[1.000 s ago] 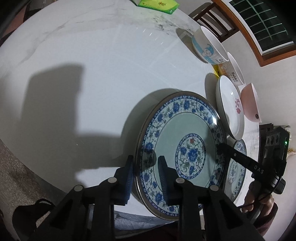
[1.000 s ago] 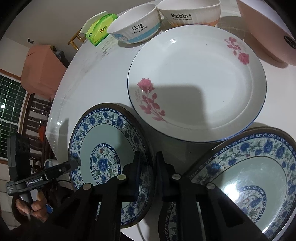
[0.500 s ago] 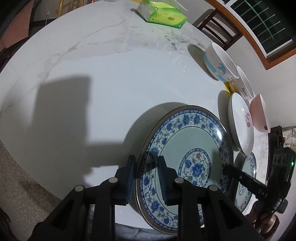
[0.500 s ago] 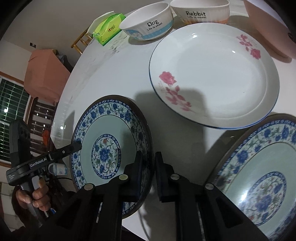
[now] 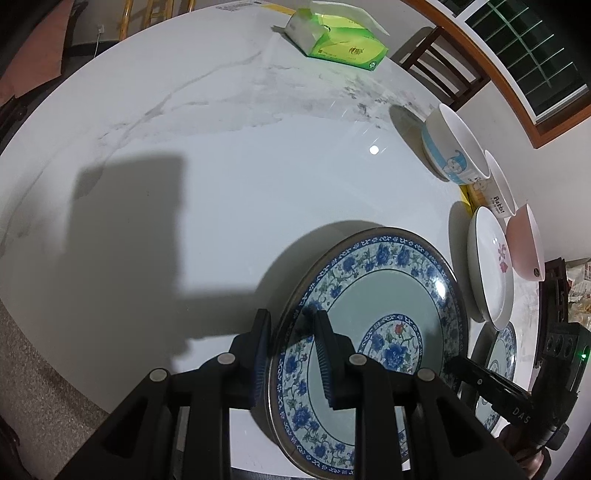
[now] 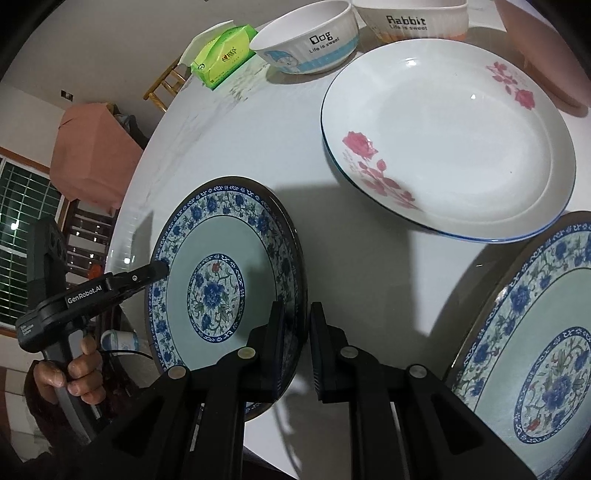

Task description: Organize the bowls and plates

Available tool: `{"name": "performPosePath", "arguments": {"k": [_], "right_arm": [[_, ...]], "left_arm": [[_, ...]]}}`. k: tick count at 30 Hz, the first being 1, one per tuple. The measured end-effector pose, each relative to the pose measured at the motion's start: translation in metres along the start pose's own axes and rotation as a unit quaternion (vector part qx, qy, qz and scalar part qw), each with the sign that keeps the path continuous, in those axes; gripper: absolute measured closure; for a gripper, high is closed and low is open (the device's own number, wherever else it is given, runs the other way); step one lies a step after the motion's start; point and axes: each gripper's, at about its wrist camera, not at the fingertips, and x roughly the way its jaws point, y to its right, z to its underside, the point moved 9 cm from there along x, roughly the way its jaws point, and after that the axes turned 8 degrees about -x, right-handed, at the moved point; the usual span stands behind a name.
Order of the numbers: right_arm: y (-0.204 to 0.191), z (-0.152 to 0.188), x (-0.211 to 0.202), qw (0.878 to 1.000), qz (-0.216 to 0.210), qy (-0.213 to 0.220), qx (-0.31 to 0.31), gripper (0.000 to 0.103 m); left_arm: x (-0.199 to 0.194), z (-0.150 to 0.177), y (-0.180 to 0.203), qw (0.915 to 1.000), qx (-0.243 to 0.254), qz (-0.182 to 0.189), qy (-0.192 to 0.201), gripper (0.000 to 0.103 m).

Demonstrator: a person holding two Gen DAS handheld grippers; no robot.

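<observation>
Both grippers hold one blue floral plate [image 5: 373,302] [image 6: 229,280] by opposite rims, lifted and tilted above the white round table [image 5: 221,184]. My left gripper [image 5: 291,332] is shut on its near rim; my right gripper [image 6: 297,321] is shut on the other rim. A second blue floral plate [image 6: 535,354] lies on the table at the right. A white rose plate [image 6: 450,147] lies beyond. A "Dog" bowl [image 6: 306,40], a "Rabbit" bowl [image 6: 410,18] and a pink bowl [image 5: 524,243] stand at the back.
A green tissue pack [image 5: 340,44] [image 6: 221,51] lies at the table's far side. Wooden chairs [image 5: 439,70] stand beyond the table edge. A window with bars [image 5: 517,48] is behind.
The held blue plate has risen and moved away from the second blue plate and the rose plate. Both grippers stayed shut on its rims.
</observation>
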Motion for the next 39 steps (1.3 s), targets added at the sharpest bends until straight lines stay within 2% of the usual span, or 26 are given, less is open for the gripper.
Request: {"name": "performPosePath", "arguments": {"k": [9,15,18,21,26,32,36,39], "right_arm": [[0.0,0.001,0.002,1.0,-0.003,0.005,0.002,0.087],[0.001,0.0,-0.002,1.0,-0.004,0.01,0.007,0.077],[0.003,-0.002,-0.008,1.0,-0.007,0.017,0.011,0.077],[0.006,-0.003,-0.014,0.999,-0.012,0.026,0.016,0.075],[0.011,-0.001,-0.028,0.999,-0.019,0.043,0.027,0.071],[0.022,0.003,-0.056,0.997,-0.013,0.077,0.025,0.067],[0.036,0.01,-0.075,0.995,-0.001,0.097,0.032,0.067],[0.048,0.017,-0.089,0.993,0.01,0.109,0.037,0.067]], "left_arm": [[0.0,-0.002,-0.003,0.9996,-0.018,0.021,0.004,0.078],[-0.002,-0.005,-0.006,0.9994,-0.025,0.024,0.009,0.077],[-0.005,-0.008,-0.008,0.9992,-0.027,0.018,0.021,0.076],[-0.014,-0.01,-0.005,0.9987,-0.006,0.004,0.05,0.076],[-0.033,-0.012,0.01,0.9957,0.025,0.01,0.089,0.075],[-0.059,-0.003,0.047,0.9854,0.084,0.015,0.147,0.075],[-0.064,0.01,0.076,0.9796,0.117,0.018,0.162,0.072],[-0.061,0.022,0.098,0.9775,0.14,0.021,0.156,0.072]]}}
